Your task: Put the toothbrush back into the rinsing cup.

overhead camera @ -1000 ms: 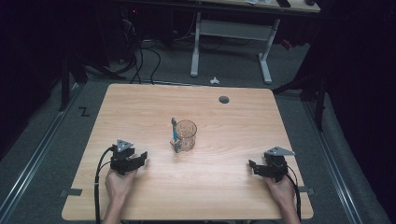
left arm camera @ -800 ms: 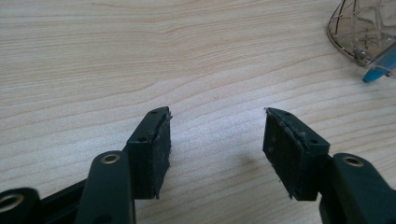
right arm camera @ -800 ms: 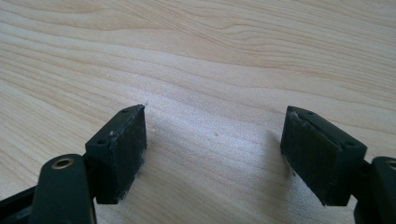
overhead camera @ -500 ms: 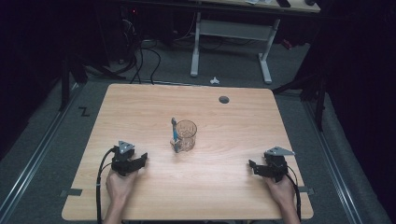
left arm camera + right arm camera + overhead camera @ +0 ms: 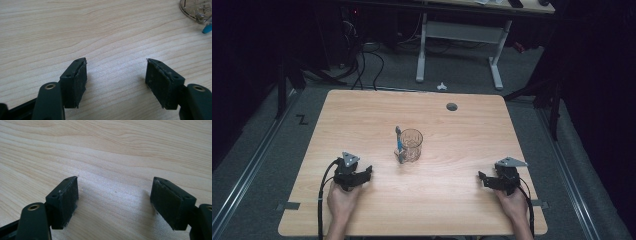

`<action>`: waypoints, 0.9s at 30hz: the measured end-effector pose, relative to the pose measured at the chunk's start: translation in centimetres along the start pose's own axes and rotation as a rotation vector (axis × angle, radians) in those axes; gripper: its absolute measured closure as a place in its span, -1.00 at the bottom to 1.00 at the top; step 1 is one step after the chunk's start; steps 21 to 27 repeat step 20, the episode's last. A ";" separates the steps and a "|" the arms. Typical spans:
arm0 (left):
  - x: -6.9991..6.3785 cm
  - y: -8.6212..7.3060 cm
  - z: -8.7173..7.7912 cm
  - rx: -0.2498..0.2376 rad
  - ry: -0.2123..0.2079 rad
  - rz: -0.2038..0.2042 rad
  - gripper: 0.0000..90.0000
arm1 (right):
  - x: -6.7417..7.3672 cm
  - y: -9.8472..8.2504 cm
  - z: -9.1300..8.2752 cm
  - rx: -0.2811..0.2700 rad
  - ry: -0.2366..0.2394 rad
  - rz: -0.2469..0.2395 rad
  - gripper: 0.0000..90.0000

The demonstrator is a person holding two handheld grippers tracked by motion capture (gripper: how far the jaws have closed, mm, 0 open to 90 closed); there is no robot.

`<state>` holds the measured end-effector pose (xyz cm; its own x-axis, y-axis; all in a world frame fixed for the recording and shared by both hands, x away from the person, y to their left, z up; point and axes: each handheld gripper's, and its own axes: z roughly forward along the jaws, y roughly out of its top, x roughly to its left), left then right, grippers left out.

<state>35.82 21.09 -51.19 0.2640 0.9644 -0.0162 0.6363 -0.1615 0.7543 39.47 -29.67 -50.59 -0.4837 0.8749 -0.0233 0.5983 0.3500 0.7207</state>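
Note:
A clear patterned glass (image 5: 411,145) stands upright in the middle of the wooden table (image 5: 362,115). A slim stick with a blue part (image 5: 398,145) leans against its left side; the glass rim (image 5: 197,8) and the blue tip (image 5: 207,28) sit at the top right of the left gripper view. My left gripper (image 5: 364,172) rests low at the front left, well short of the glass. Its jaws have just been opening and stand wide over bare wood (image 5: 116,65). My right gripper (image 5: 484,179) rests at the front right, open, with nothing between its pads (image 5: 115,182).
A dark round hole (image 5: 452,106) lies in the tabletop at the back right. Behind the table stand white desk legs (image 5: 422,50) and loose cables on the floor. A small white object (image 5: 441,86) lies just past the far edge.

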 end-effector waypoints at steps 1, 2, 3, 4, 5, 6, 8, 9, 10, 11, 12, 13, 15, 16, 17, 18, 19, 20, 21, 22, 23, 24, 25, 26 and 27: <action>0.0 0.0 0.0 0.000 -0.001 0.001 -0.25 | 0.0 0.0 0.0 0.000 0.000 0.000 -0.50; 0.0 0.0 0.0 0.000 -0.001 0.001 -0.26 | 0.0 0.0 0.0 0.000 0.000 0.000 -0.50; 0.0 0.0 0.0 0.000 -0.001 0.001 -0.26 | 0.0 0.0 0.0 0.000 0.000 0.000 -0.50; 0.0 0.0 0.0 0.001 -0.001 0.001 -0.26 | 0.0 0.0 0.0 0.000 0.000 0.000 -0.50; 0.0 0.0 0.0 0.001 -0.002 0.002 -0.26 | 0.0 0.0 0.0 0.000 0.001 0.000 -0.50; 0.0 0.0 0.0 0.001 -0.002 0.002 -0.26 | 0.0 0.0 0.0 0.000 0.001 0.000 -0.50; 0.0 0.0 0.0 0.001 -0.003 0.002 -0.27 | 0.0 0.0 0.0 0.000 0.001 0.000 -0.50; 0.0 0.0 0.0 0.001 -0.004 0.002 -0.27 | 0.0 0.0 0.0 0.000 0.000 0.000 -0.50; 0.0 0.0 0.0 0.002 -0.004 0.003 -0.27 | 0.0 0.0 0.0 0.000 0.001 0.000 -0.50; 0.0 0.0 0.0 0.002 -0.005 0.004 -0.28 | 0.0 0.0 0.0 0.000 0.000 0.000 -0.50; 0.0 0.0 0.0 0.002 -0.005 0.004 -0.28 | 0.0 0.0 0.0 0.000 0.000 0.000 -0.50; 0.0 0.0 0.0 0.002 -0.005 0.004 -0.29 | 0.0 0.0 0.0 0.000 0.000 0.000 -0.50; 0.0 0.0 0.0 0.003 -0.005 0.005 -0.29 | 0.0 0.0 0.0 0.000 0.000 0.001 -0.50; 0.0 0.0 0.0 0.003 -0.006 0.005 -0.29 | 0.0 0.0 0.0 0.000 0.000 0.001 -0.50; 0.0 0.0 0.0 0.003 -0.007 0.007 -0.30 | 0.0 0.0 0.0 0.000 0.000 0.000 -0.50; 0.0 0.0 0.0 0.003 -0.008 0.007 -0.30 | 0.0 0.0 0.0 0.000 0.000 0.001 -0.50; 0.0 0.0 0.0 0.005 -0.010 0.008 -0.31 | 0.0 0.0 0.0 0.000 0.000 0.001 -0.50; 0.0 0.0 0.0 0.006 -0.012 0.011 -0.32 | 0.0 0.0 0.0 0.000 0.001 0.000 -0.50; 0.0 0.0 0.0 0.006 -0.012 0.011 -0.32 | 0.0 0.0 0.0 0.000 0.001 0.000 -0.50; 0.0 0.0 0.0 0.006 -0.012 0.011 -0.32 | 0.0 0.0 0.0 0.000 0.001 0.000 -0.50; 0.0 0.0 0.0 0.006 -0.012 0.011 -0.32 | 0.0 0.0 0.0 0.000 0.001 0.000 -0.50; 0.0 0.0 0.0 0.006 -0.012 0.011 -0.32 | 0.0 0.0 0.0 0.000 0.001 0.000 -0.50; 0.0 0.0 0.0 0.006 -0.012 0.011 -0.32 | 0.0 0.0 0.0 0.000 0.001 0.000 -0.50; 0.0 0.0 0.0 0.006 -0.012 0.011 -0.32 | 0.0 0.0 0.0 0.000 0.001 0.000 -0.50; 0.0 0.0 0.0 0.006 -0.012 0.011 -0.32 | 0.0 0.0 0.0 0.000 0.001 0.000 -0.50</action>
